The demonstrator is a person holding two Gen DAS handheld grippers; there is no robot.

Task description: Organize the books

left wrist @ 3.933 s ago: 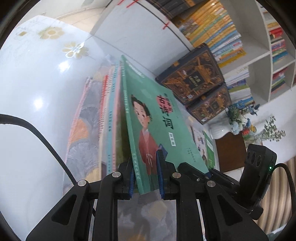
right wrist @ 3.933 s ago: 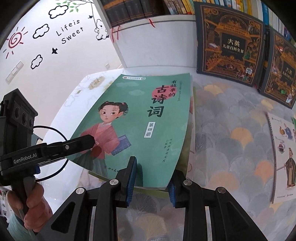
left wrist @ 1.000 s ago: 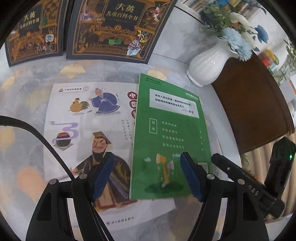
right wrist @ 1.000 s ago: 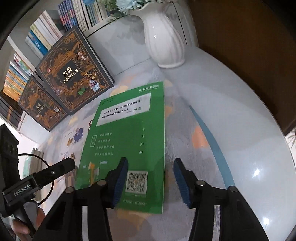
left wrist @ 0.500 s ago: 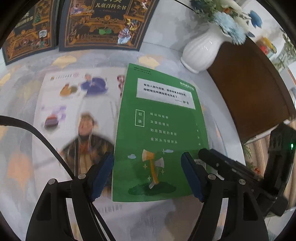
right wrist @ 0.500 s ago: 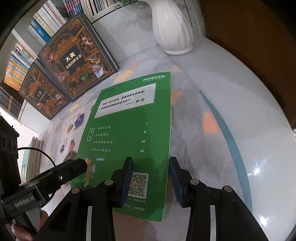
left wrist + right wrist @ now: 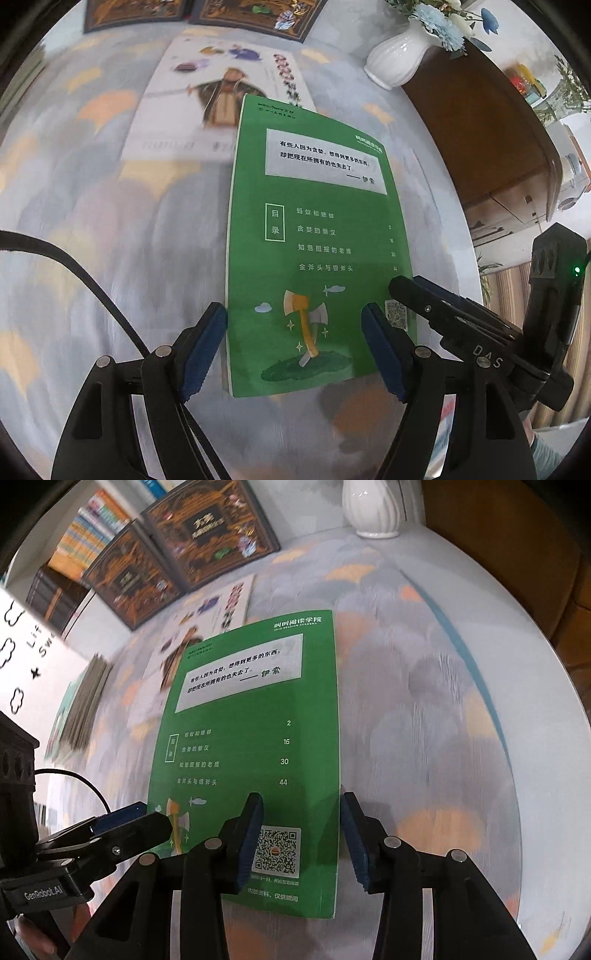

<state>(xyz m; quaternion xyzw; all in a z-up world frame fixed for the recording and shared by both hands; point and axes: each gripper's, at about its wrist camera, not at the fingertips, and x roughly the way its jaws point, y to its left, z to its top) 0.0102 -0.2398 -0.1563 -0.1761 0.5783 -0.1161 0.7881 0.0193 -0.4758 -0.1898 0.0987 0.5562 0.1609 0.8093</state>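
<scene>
A green book [image 7: 314, 240] lies flat on the patterned tablecloth, back cover up. My left gripper [image 7: 299, 347] is open over its near end: the left pad sits at the spine edge and the right pad rests over the cover. My right gripper [image 7: 301, 834] straddles the right strip of the green book [image 7: 258, 738] by the QR code, its jaws opening a little, one pad over the cover and one just outside the edge. Each gripper's finger [image 7: 443, 306] [image 7: 129, 827] shows in the other's view. The book looks sharp while the table is blurred.
A white picture book [image 7: 221, 85] lies behind the green one. Dark encyclopedias [image 7: 207, 528] lean on the shelf at the back, beside a white vase [image 7: 399, 59]. A stack of books [image 7: 85, 705] stands at the left. A brown cabinet [image 7: 487, 136] borders the table edge [image 7: 535, 775].
Both grippers have moved across the table with the green book between them. The book has slid off the white picture book, which now lies farther back along with the vase.
</scene>
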